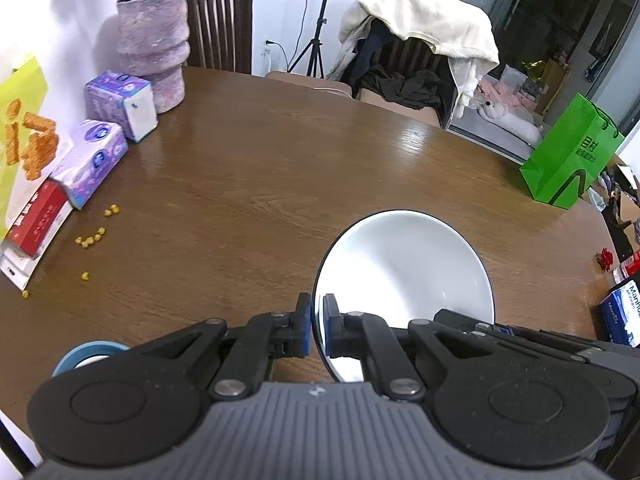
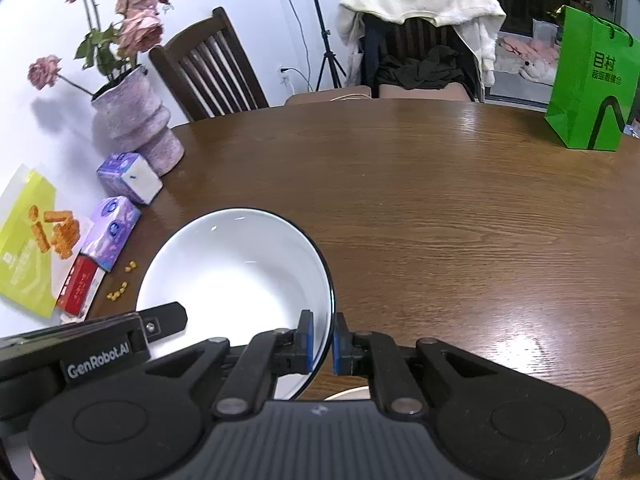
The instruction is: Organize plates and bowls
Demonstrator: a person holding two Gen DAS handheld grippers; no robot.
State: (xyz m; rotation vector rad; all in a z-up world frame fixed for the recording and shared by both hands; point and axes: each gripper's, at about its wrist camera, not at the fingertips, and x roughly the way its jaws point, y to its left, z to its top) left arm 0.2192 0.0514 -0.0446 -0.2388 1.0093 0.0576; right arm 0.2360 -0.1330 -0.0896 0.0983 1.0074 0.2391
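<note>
A white bowl with a dark rim (image 1: 404, 268) is held above the brown table (image 1: 248, 184) by both grippers. My left gripper (image 1: 317, 322) is shut on the bowl's left rim. My right gripper (image 2: 323, 342) is shut on the right rim of the same bowl (image 2: 236, 272). The other gripper's body (image 2: 80, 348) shows at the bowl's left side in the right wrist view. A blue-rimmed dish (image 1: 90, 354) peeks out at the lower left behind my left gripper. A pale plate edge (image 2: 348, 393) shows under my right gripper.
A pink vase (image 1: 154, 50) with flowers, tissue packs (image 1: 120, 104), a snack bag (image 1: 24, 136) and a red box (image 1: 36, 220) line the table's left edge. Yellow crumbs (image 1: 94, 236) lie nearby. A green bag (image 1: 568, 152) stands at the far right. A blue box (image 1: 624, 312) sits right.
</note>
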